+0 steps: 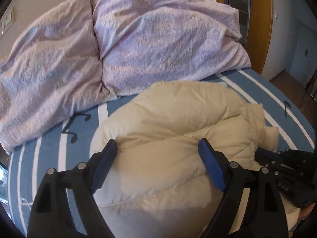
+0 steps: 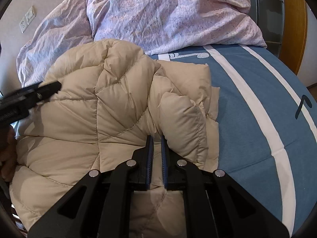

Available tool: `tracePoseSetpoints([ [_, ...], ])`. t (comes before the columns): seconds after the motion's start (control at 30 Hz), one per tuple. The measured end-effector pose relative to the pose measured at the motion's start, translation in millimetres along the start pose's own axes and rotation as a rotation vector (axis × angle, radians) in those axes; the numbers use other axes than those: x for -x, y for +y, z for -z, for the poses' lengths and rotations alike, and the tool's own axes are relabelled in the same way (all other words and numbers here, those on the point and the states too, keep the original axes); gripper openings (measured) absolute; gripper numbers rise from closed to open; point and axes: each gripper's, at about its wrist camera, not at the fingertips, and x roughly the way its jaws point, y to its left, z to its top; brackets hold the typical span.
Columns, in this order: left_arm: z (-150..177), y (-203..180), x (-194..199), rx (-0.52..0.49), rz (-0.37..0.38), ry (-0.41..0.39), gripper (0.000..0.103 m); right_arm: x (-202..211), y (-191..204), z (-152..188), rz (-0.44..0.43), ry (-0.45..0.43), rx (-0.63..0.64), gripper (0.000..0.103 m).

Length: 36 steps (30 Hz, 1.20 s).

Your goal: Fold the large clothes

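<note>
A cream puffy quilted jacket (image 1: 168,123) lies bunched on the bed; it also shows in the right wrist view (image 2: 95,107). My left gripper (image 1: 157,145) is open, its blue pads spread wide just above the jacket's near part, holding nothing. My right gripper (image 2: 157,138) has its jaws nearly together on a fold of the jacket at its right side. In the left wrist view the right gripper (image 1: 277,158) shows at the jacket's right edge. In the right wrist view the left gripper (image 2: 39,93) shows at the left, over the jacket.
The bed has a blue sheet with white stripes (image 1: 49,158), also in the right wrist view (image 2: 247,103). A crumpled lilac duvet (image 1: 118,45) is heaped at the far side, against the wall. A wooden door frame (image 1: 265,29) stands far right.
</note>
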Motion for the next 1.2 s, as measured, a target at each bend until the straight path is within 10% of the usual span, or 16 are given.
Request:
tracePoseSetpoints([
  [1.2,40,11,-40,0.126,-0.060,-0.027,0.101,0,14,8,0.091,-0.075,0.070,0.009],
])
